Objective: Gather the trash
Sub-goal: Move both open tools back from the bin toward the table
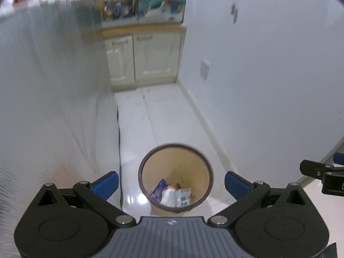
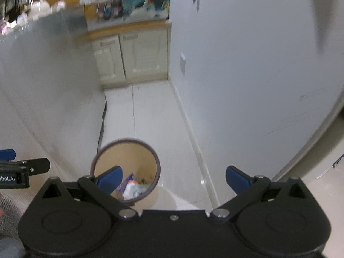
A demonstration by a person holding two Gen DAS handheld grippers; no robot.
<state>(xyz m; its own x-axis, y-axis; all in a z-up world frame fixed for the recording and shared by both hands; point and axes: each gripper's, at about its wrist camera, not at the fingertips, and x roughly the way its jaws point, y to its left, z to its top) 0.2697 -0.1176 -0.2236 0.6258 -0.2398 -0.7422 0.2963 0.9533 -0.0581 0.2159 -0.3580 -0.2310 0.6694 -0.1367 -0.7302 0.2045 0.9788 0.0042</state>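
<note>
We hold our left gripper (image 1: 171, 182) over a round trash bin (image 1: 206, 167) that stands on the shiny white floor (image 1: 150, 116). Its blue fingers (image 1: 106, 185) are spread wide and hold nothing. Inside the bin, at the bottom, lies the trash (image 1: 172, 195): a blue wrapper, a white and orange one, and a pale green one, all touching.

Our right gripper (image 2: 174, 179) is also spread wide with nothing between its fingers (image 2: 236, 180). From this side the bin (image 2: 157, 167) sits low and to the left, partly behind one blue finger.

A white wall (image 1: 258, 86) runs along the right. Cream cupboards (image 1: 144, 60) stand at the far end, blurry.
</note>
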